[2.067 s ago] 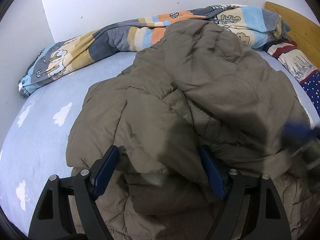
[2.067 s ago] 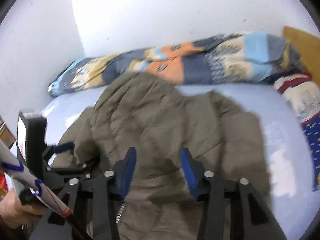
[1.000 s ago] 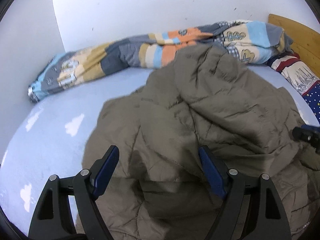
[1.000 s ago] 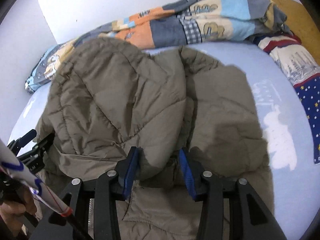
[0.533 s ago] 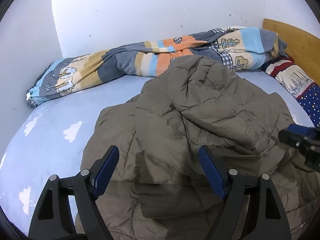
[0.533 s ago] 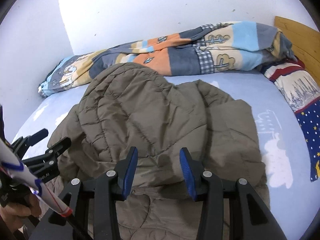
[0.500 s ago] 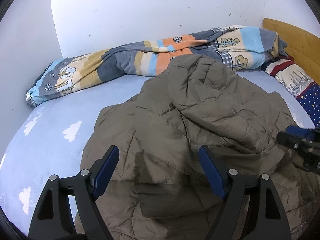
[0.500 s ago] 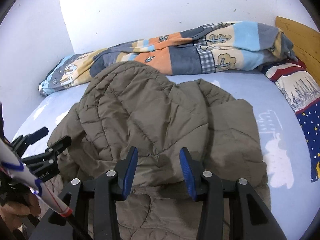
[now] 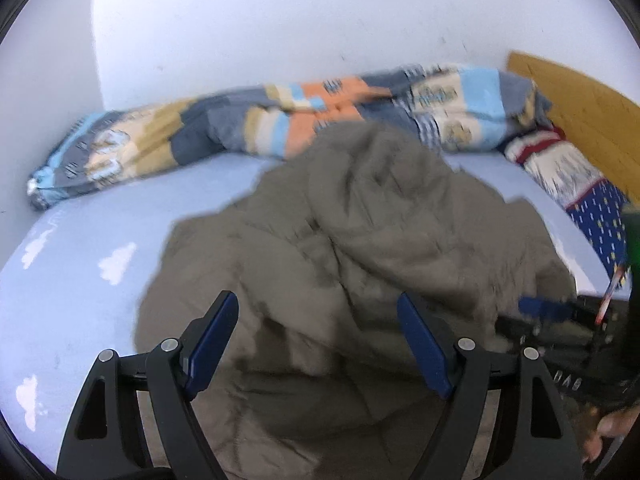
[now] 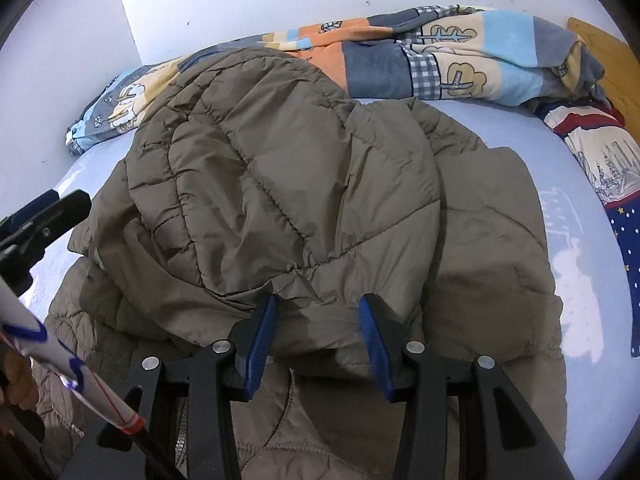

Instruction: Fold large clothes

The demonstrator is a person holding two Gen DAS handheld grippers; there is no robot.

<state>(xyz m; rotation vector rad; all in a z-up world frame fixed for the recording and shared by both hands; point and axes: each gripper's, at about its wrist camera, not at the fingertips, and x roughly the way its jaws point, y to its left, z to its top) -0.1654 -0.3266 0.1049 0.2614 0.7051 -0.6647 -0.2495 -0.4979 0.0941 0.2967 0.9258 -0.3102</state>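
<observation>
A large olive-brown quilted jacket (image 10: 280,184) is spread in a rumpled heap over the middle of a bed covered with a pale blue cloud-print sheet (image 9: 80,264). One quilted part of the jacket is folded back over the rest, its gathered edge lying just ahead of the right gripper (image 10: 316,328). The right gripper's blue pads are held partly apart, with a fold of the jacket seen between them; whether the fabric is pinched cannot be told from the right wrist view. The left gripper (image 9: 318,338) is held over the near part of the jacket with its jaws spread wide, and nothing is seen to be clamped by them. A patchwork blanket (image 10: 460,64) in orange, blue, grey and cream is bunched along the white wall behind the jacket. A pillow (image 10: 600,160) with red, white and navy print is seen at the right, beside a wooden headboard (image 9: 580,100).
</observation>
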